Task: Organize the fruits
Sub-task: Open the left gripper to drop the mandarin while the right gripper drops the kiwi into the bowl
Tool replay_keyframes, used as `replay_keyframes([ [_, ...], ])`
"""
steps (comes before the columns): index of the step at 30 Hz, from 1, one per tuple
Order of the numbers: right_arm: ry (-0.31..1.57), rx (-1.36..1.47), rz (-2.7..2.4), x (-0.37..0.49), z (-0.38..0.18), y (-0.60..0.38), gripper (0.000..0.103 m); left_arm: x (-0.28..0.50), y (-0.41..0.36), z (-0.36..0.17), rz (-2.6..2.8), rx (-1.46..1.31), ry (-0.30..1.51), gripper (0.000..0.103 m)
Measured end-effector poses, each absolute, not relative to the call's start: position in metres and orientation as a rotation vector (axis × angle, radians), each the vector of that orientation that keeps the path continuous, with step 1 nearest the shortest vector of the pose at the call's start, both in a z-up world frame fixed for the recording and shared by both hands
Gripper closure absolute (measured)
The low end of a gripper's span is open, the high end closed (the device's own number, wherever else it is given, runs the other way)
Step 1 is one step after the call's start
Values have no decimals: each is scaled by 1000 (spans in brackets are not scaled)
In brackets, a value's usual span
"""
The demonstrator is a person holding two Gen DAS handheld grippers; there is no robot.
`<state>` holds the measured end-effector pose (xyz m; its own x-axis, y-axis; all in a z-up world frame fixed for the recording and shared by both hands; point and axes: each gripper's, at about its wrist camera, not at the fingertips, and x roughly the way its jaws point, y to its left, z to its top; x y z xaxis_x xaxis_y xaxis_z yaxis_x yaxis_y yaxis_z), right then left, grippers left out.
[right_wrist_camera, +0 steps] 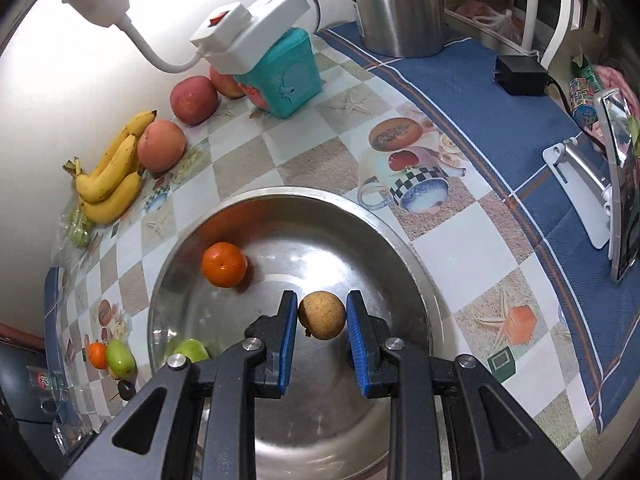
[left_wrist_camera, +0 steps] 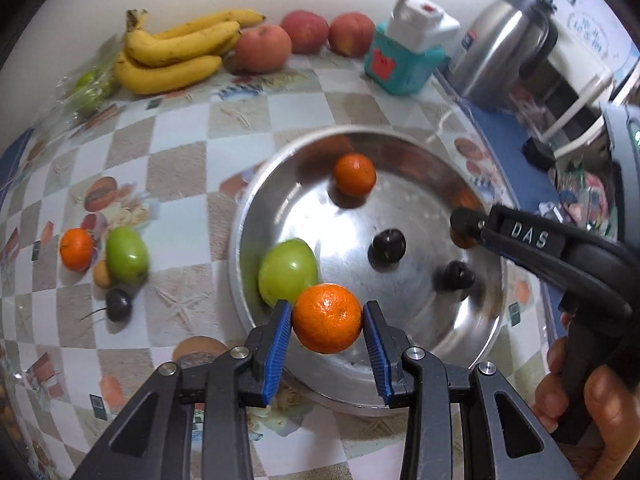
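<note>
The left gripper (left_wrist_camera: 327, 320) pinches an orange (left_wrist_camera: 327, 318) between its blue pads, over the steel bowl's (left_wrist_camera: 420, 384) rim at 6 o'clock. The right gripper (right_wrist_camera: 322, 318), nearly closed, clamps a small brown fruit (right_wrist_camera: 322, 315) above the bowl's middle. Inside lie another orange (left_wrist_camera: 355, 173) at 12 o'clock, a green fruit (left_wrist_camera: 287, 272) at 9 o'clock and two dark plums (left_wrist_camera: 386, 246). Bananas (left_wrist_camera: 176, 54) sit by the wall.
</note>
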<state>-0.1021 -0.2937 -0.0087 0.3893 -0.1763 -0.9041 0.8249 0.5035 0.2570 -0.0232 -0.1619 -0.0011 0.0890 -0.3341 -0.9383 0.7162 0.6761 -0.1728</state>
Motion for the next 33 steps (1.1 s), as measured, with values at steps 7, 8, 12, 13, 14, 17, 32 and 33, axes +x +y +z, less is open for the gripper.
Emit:
replay_keyframes([
  [7, 1000, 824, -720, -98, -23, -294, 77, -25, -167, -15, -810, 391, 1287, 64],
  [8, 1004, 826, -719, -97, -25, -294, 77, -25, -167, -16, -811, 391, 1289, 64],
  [12, 1013, 838, -713, -97, -29, -292, 77, -26, -167, -20, -806, 392, 1299, 63],
  [13, 1013, 838, -713, -97, -29, -292, 77, -26, -168, -20, -805, 394, 1301, 63],
  [14, 1014, 838, -712, -97, -29, -292, 77, -26, -168, -21, -805, 396, 1303, 63],
  [17, 1016, 837, -709, -96, -29, -291, 77, -26, -169, -22, -810, 392, 1309, 59],
  [32, 1017, 811, -709, -94, -20, -290, 66, -21, -163, -9, -808, 356, 1280, 41],
  [33, 1019, 807, -709, -93, -19, -290, 66, -19, -162, -8, -801, 351, 1278, 41],
])
